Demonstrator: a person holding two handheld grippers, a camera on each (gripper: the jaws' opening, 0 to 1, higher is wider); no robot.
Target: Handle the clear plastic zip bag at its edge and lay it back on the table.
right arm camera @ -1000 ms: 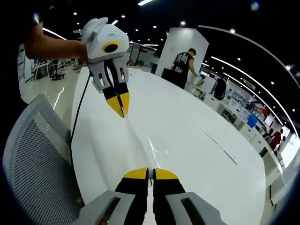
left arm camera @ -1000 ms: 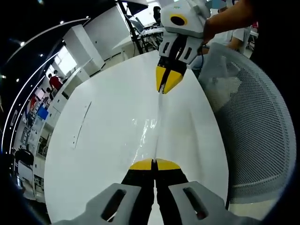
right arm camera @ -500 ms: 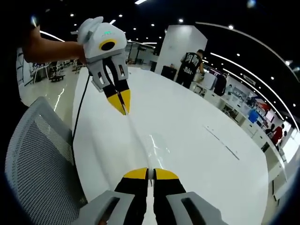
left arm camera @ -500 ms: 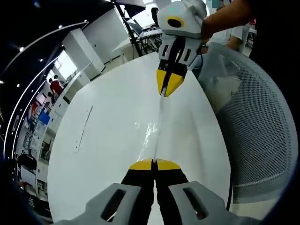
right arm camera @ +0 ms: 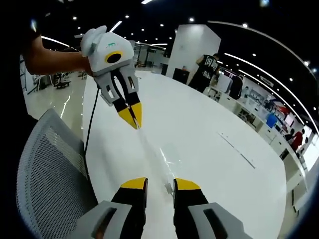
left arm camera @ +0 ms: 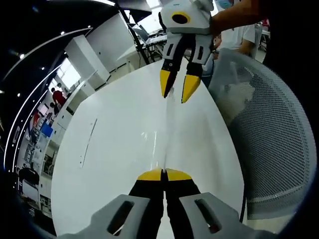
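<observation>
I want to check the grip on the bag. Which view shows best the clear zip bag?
The left gripper view: the clear zip bag runs as a shiny strip from the shut left gripper toward the open right gripper. In the right gripper view the bag is fainter, hard to separate from the white table.

We see a clear, thin plastic zip bag (left arm camera: 163, 144), glossy and catching streaks of light, over the smooth, glossy white table top (left arm camera: 114, 149). The left gripper (left arm camera: 164, 175) has matt yellow jaw tips on matt black fingers with a smooth grey plastic body; the right gripper (right arm camera: 159, 185) looks the same. To the right stands a grey chair back of open mesh cloth (left arm camera: 271, 149), rough and matt
</observation>
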